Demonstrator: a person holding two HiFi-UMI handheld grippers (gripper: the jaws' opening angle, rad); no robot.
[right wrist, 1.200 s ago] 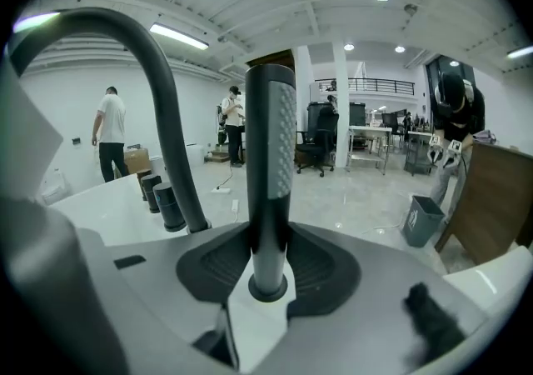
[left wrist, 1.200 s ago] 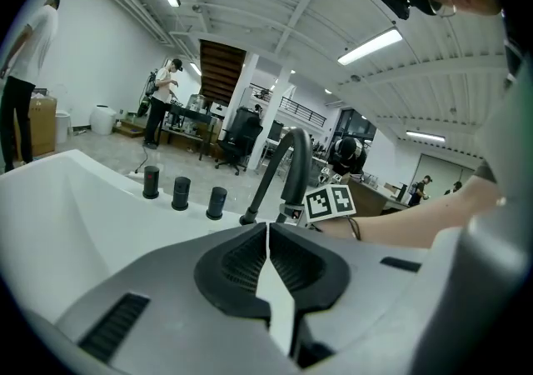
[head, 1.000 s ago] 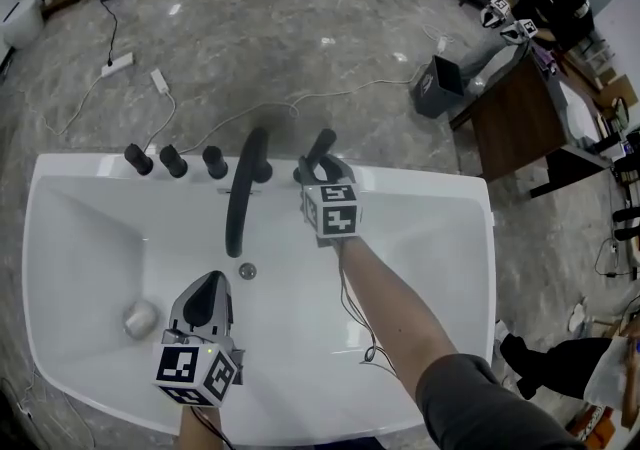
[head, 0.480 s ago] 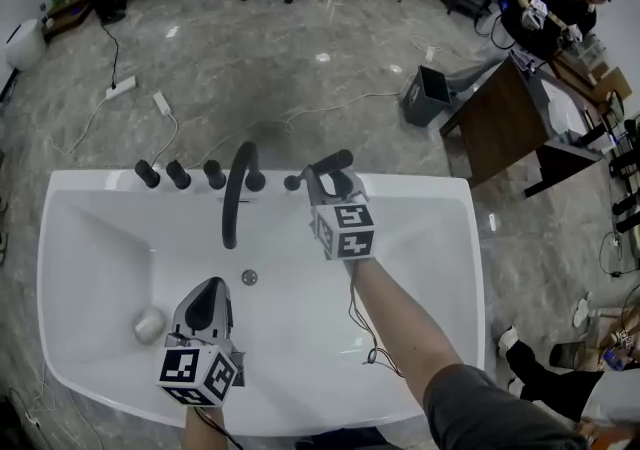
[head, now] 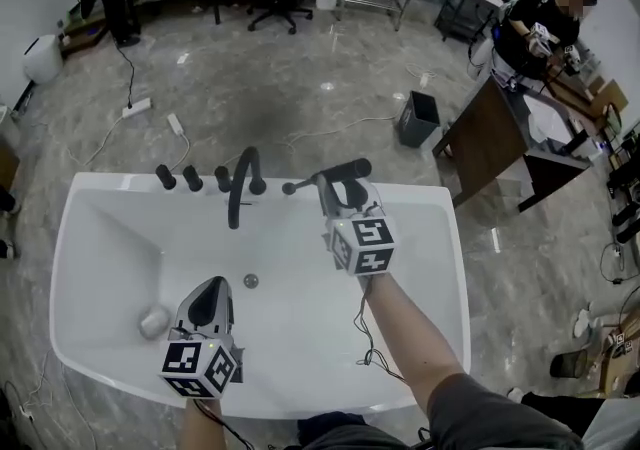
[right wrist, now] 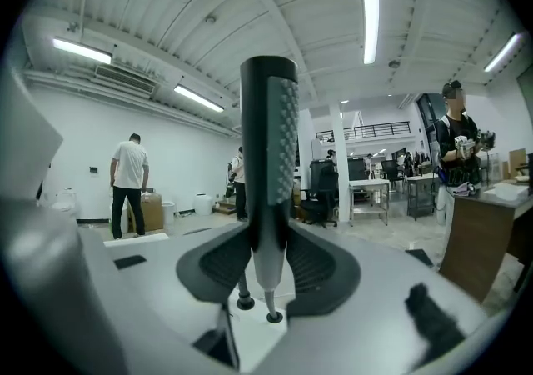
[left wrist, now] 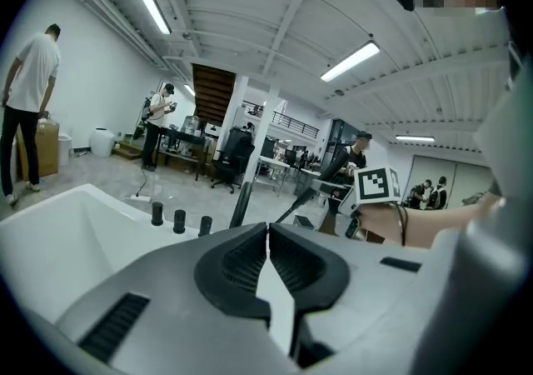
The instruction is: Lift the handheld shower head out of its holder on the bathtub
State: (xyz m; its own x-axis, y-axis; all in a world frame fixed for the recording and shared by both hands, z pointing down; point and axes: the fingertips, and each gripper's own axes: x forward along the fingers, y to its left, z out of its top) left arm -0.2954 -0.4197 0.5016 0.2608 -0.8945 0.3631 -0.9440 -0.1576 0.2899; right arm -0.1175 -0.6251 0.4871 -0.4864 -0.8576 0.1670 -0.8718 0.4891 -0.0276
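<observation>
The black handheld shower head [head: 342, 172] lies crosswise in my right gripper [head: 338, 188], lifted above the far rim of the white bathtub [head: 420, 200]. In the right gripper view its handle [right wrist: 268, 148] stands upright with the jaws shut on it, and a thin hose [right wrist: 265, 286] drops to a dark ring [right wrist: 273, 317] on the rim. My left gripper [head: 207, 306] hovers over the tub's near left part, shut with nothing in it. From the left gripper [left wrist: 268, 242] view, the shower head [left wrist: 310, 197] shows ahead to the right.
A black curved faucet [head: 240, 188] and a row of black knobs [head: 192, 179] stand on the far rim, left of the shower head. A drain [head: 250, 281] and a grey round object [head: 152, 321] lie in the tub. People, desks and cables are around on the floor.
The right gripper has risen with the shower head, drawing it up off the tub rim and tipping it more level. The left gripper has also risen a little. The tub now looks farther below.
</observation>
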